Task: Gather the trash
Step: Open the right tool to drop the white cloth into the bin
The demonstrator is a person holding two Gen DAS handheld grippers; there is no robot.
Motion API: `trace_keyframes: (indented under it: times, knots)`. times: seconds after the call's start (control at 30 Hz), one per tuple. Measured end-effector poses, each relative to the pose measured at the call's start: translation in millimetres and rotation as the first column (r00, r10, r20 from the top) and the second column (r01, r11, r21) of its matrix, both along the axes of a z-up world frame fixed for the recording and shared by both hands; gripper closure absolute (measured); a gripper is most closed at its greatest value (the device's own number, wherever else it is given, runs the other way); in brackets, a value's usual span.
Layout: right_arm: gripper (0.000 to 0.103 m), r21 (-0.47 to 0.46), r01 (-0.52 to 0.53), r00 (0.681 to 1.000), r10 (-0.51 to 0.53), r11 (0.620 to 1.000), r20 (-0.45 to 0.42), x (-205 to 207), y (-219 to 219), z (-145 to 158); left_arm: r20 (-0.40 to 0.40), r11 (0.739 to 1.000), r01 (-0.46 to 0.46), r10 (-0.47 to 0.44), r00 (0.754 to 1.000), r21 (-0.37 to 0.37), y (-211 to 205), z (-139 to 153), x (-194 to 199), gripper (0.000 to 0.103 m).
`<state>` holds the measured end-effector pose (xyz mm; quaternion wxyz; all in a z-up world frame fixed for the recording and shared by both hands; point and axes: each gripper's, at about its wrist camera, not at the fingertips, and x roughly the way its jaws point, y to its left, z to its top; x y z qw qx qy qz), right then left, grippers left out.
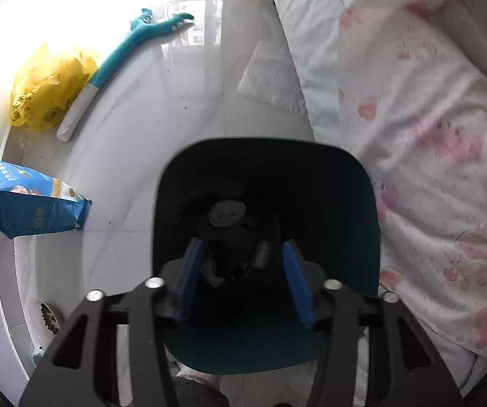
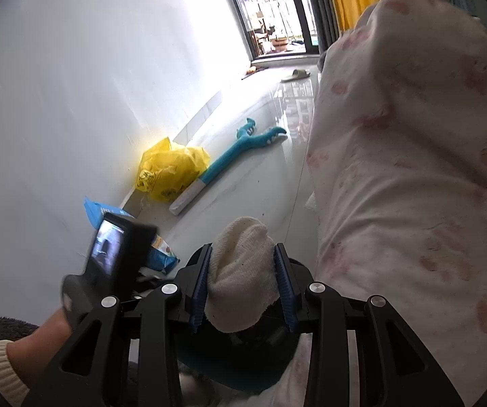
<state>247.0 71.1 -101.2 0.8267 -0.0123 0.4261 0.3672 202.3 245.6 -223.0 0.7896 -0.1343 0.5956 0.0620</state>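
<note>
A dark teal bin (image 1: 264, 176) stands on the floor right under my left gripper (image 1: 243, 254), whose blue fingers are open and empty over the bin's mouth. Dark trash and a pale round lid (image 1: 227, 213) lie inside. My right gripper (image 2: 243, 268) is shut on a white sock (image 2: 240, 271) and holds it just above the same bin (image 2: 236, 363). The left gripper's camera body (image 2: 111, 251) shows to the left in the right wrist view.
A yellow plastic bag (image 1: 50, 88) lies by the wall, also in the right wrist view (image 2: 169, 169). A teal toy grabber (image 1: 121, 57) lies beside it. A blue pet-food bag (image 1: 26, 196) and a bowl of kibble (image 1: 48, 317) sit left. Pink-patterned pyjama legs (image 1: 423, 135) stand right.
</note>
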Motion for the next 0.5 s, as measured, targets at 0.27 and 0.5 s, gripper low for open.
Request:
trace_keyframes:
  times: [0.27,0.5]
  knots:
    - [0.066,-0.058,-0.028,0.997,0.023,0.998,-0.080,8,36,-36,0.129,0.999,-0.029,0.026,0.991,0.023,22,43,-7,0.028]
    - [0.066,-0.126,-0.061,0.987,0.041,0.990,-0.156,9,59,-70,0.289,0.999,-0.050,0.042,0.956,0.020,37,88,-14,0.026]
